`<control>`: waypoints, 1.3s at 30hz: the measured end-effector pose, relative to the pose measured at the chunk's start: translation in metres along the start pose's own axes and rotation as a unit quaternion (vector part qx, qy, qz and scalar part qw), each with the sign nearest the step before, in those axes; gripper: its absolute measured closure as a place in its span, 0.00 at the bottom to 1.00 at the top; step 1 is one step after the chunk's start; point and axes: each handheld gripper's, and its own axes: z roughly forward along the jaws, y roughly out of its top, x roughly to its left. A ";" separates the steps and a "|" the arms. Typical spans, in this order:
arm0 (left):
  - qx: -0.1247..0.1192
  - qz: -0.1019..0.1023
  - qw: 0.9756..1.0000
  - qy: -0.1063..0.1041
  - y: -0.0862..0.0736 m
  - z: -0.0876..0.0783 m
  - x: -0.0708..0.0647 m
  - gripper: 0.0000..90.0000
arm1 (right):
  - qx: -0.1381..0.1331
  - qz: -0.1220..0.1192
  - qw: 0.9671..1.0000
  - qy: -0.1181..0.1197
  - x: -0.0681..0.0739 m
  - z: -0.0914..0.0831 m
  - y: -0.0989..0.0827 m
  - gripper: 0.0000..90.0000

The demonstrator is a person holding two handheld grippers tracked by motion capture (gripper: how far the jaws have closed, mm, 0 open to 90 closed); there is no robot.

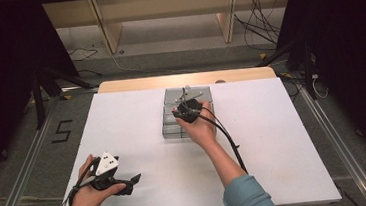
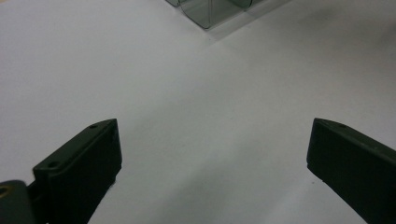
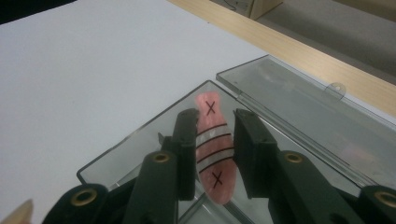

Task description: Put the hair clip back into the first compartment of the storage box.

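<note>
My right hand-held gripper (image 3: 213,156) sits low in the middle of the right gripper view, its jaws drawn in on either side of a pink strip (image 3: 211,140) marked with black crosses and lines. I judge it pinched, though contact on the right side is hard to confirm. The strip hangs over the open clear case (image 3: 140,149), whose lid (image 3: 299,102) lies back toward upper right. To do this well, I would keep the grip at the strip's banded middle and move it slowly. My left hand-held gripper (image 1: 108,177) rests spread over bare desk (image 1: 137,117), lower left in the high view
</note>
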 end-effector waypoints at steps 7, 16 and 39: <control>0.001 0.001 1.000 0.000 0.000 0.000 0.000 0.03 | 0.002 0.005 1.000 0.000 0.000 0.005 0.002 0.79; 0.000 0.000 1.000 0.000 0.000 0.000 0.000 0.03 | 0.006 0.015 1.000 -0.001 0.000 0.013 0.003 0.79; -0.001 -0.002 1.000 0.001 0.000 0.000 0.000 0.03 | 0.028 0.026 0.999 -0.004 0.003 0.029 0.010 0.79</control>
